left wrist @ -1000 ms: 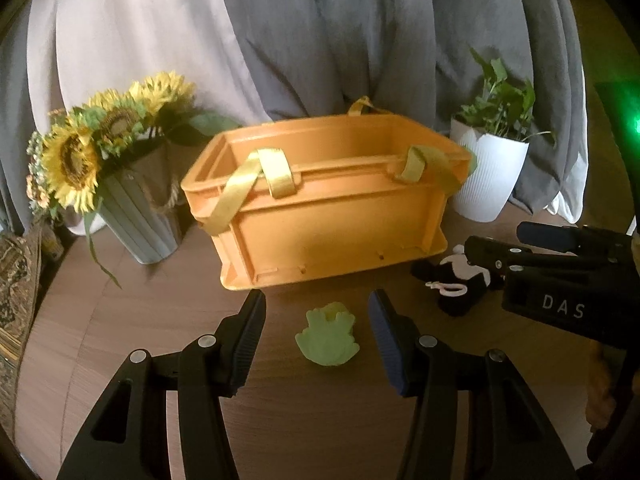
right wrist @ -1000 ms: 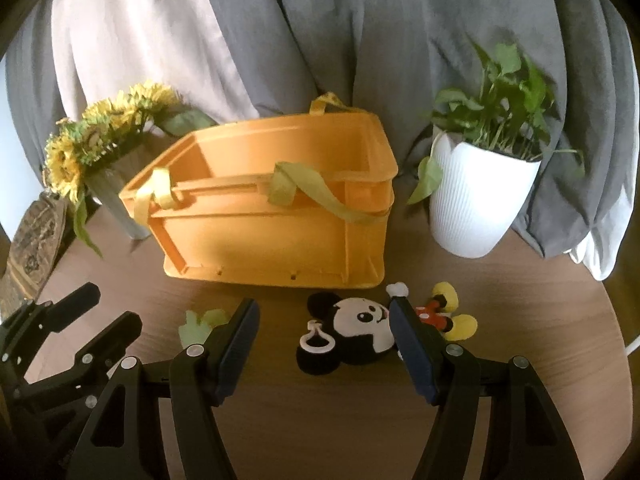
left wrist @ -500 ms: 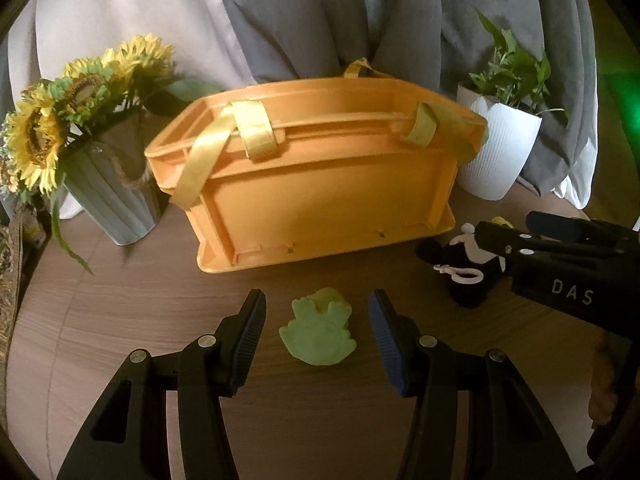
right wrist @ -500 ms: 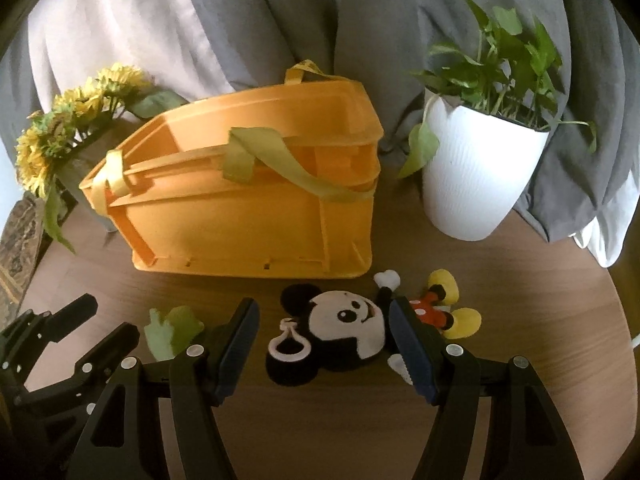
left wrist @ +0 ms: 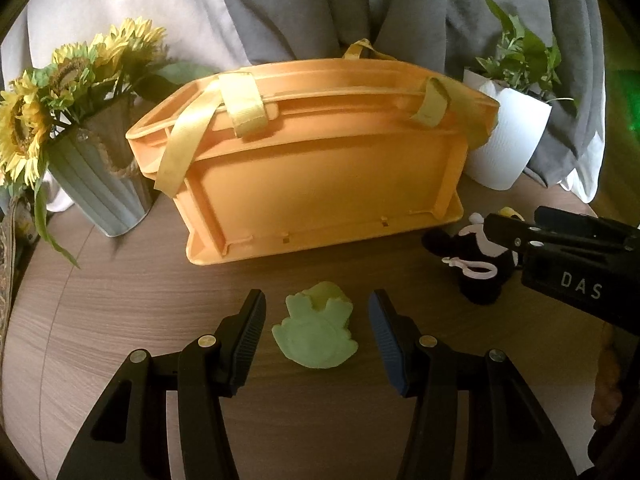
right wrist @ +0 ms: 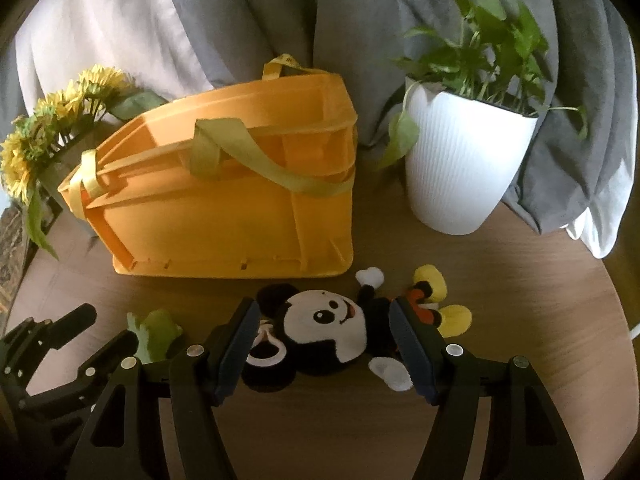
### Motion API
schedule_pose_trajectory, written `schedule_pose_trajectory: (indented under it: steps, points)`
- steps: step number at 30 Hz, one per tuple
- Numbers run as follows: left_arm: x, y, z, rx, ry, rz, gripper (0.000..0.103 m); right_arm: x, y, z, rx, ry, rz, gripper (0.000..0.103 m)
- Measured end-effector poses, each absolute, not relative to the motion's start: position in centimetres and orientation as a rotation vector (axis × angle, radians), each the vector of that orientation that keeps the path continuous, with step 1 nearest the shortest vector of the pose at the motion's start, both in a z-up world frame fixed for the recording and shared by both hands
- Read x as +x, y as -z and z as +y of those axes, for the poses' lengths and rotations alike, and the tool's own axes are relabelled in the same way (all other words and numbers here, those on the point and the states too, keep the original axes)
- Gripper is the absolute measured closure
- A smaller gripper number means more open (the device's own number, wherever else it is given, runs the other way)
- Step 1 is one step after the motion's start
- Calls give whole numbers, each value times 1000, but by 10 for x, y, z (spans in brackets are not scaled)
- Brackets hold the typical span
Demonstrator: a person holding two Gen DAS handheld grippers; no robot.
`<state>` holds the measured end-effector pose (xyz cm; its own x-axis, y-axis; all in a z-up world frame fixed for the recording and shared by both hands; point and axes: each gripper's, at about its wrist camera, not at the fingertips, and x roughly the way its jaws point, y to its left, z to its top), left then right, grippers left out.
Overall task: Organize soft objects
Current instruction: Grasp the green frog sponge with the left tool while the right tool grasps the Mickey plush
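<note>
The left claw [left wrist: 316, 322] stands wide open, its two fingers either side of the green toy [left wrist: 314, 336] with a gap on each side; the toy lies flat on the table [left wrist: 120, 320], between the tips, touched by neither; whether the tips rest on the wood cannot be told. The right claw [right wrist: 324, 340] is wide open too, straddling the mouse doll [right wrist: 320, 332]; its left finger sits at the doll's ear and white key ring [right wrist: 266, 350], its right finger at the doll's red middle, and whether either pad actually touches the plush cannot be told; the doll lies on its back on the table, head to the left, yellow shoes to the right, one white hand up toward the far side.

The orange crate [right wrist: 224, 200] stands just beyond both toys, near the middle of the table, with yellow-green straps [right wrist: 256, 160] draped over its rim; what lies inside it is not shown. Far left of it is a vase [left wrist: 100, 184] of sunflowers [left wrist: 40, 96]; far right, a white pot [right wrist: 460, 164] with a leafy plant; grey and pale cloth [right wrist: 280, 8] hangs behind. In the left view the right claw's black body, marked DAS, comes in from the right, over the doll [left wrist: 476, 264]; in the right view the left claw [right wrist: 92, 330] sits at the near left, beside the green toy [right wrist: 154, 334].
</note>
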<state>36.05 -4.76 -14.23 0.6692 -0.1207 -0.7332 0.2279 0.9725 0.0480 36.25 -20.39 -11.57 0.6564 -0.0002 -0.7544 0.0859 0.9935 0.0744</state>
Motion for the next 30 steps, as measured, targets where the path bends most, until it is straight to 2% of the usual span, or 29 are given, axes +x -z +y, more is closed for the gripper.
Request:
schedule_pose_trajectory:
  steps: [26,30]
  points:
    - [389,173,-50,142,199,902,50,391,154,-202,40,30,917,34]
    - [388,176,-50,139,197,911,53,390,157,-196,7,33,910,39]
